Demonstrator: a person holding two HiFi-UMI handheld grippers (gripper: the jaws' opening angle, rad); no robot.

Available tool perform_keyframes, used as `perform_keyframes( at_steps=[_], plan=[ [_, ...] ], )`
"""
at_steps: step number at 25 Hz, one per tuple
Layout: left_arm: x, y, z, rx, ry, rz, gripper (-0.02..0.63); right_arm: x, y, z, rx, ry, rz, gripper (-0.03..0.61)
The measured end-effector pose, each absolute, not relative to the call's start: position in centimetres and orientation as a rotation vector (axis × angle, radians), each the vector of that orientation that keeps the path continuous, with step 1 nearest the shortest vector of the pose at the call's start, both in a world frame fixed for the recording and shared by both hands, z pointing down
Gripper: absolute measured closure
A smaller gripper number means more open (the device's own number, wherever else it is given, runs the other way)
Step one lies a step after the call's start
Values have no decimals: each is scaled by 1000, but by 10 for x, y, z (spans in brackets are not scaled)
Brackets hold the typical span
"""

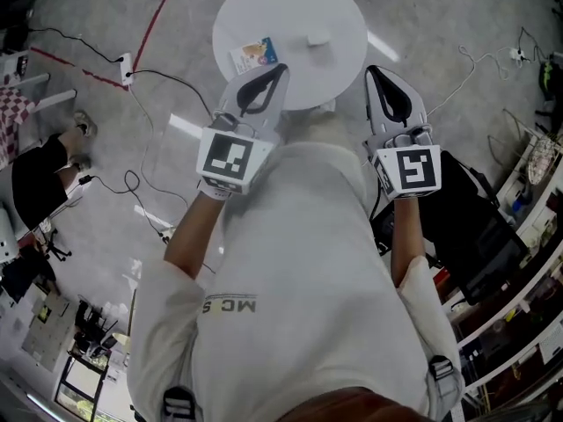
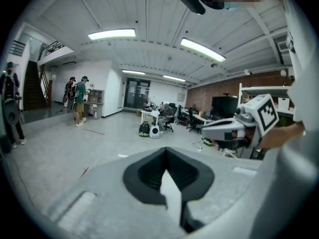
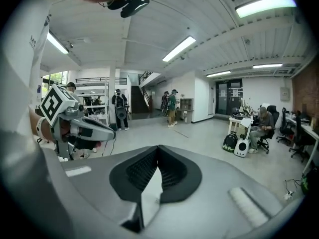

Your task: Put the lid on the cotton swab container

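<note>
In my judgement the work is not yet starting, and all of it is left to do.

The grey floor [image 1: 422,77] is filling most of the head view. It is looking like polished concrete, smooth and shiny, with thin black cables [image 1: 132,183] lying across it at the left. The person's white shirt [image 1: 299,271], a soft cloth, is covering the lower middle of the frame.

At the upper middle a round white desk [image 1: 264,7] is standing, flat and matte, seen from above.

The left gripper [image 1: 277,70] and the right gripper [image 1: 374,71] are hanging in front of the chest, below the desk's edge in the frame and well apart from the things on it. Both are of grey hard plastic with black ribbed jaws. In the left gripper view the left gripper [image 2: 166,151] is showing its jaws pressed together on nothing. The right gripper [image 3: 158,148] is doing the same in its own view.

On the desk a small printed pack [image 1: 255,54], blue and white, is lying left of centre. A smaller white piece [image 1: 318,38], low and rounded, is lying near it but apart. I am guessing that these are the cotton swab container and its lid, but they are too small to tell. If so, the lid is not on.
</note>
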State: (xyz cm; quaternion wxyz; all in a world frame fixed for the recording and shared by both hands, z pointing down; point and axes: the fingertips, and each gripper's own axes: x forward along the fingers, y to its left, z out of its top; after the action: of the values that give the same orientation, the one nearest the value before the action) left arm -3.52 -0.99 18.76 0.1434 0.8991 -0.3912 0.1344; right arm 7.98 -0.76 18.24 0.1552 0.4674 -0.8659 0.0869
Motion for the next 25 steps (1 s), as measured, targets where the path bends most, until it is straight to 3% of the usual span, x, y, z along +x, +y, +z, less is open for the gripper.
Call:
perform_keyframes(
  at_steps=[25],
  plan=[
    [-47, 19, 150, 2614, -1202, 322, 614, 76, 29, 156, 1429, -2496, 225, 591]
  ],
)
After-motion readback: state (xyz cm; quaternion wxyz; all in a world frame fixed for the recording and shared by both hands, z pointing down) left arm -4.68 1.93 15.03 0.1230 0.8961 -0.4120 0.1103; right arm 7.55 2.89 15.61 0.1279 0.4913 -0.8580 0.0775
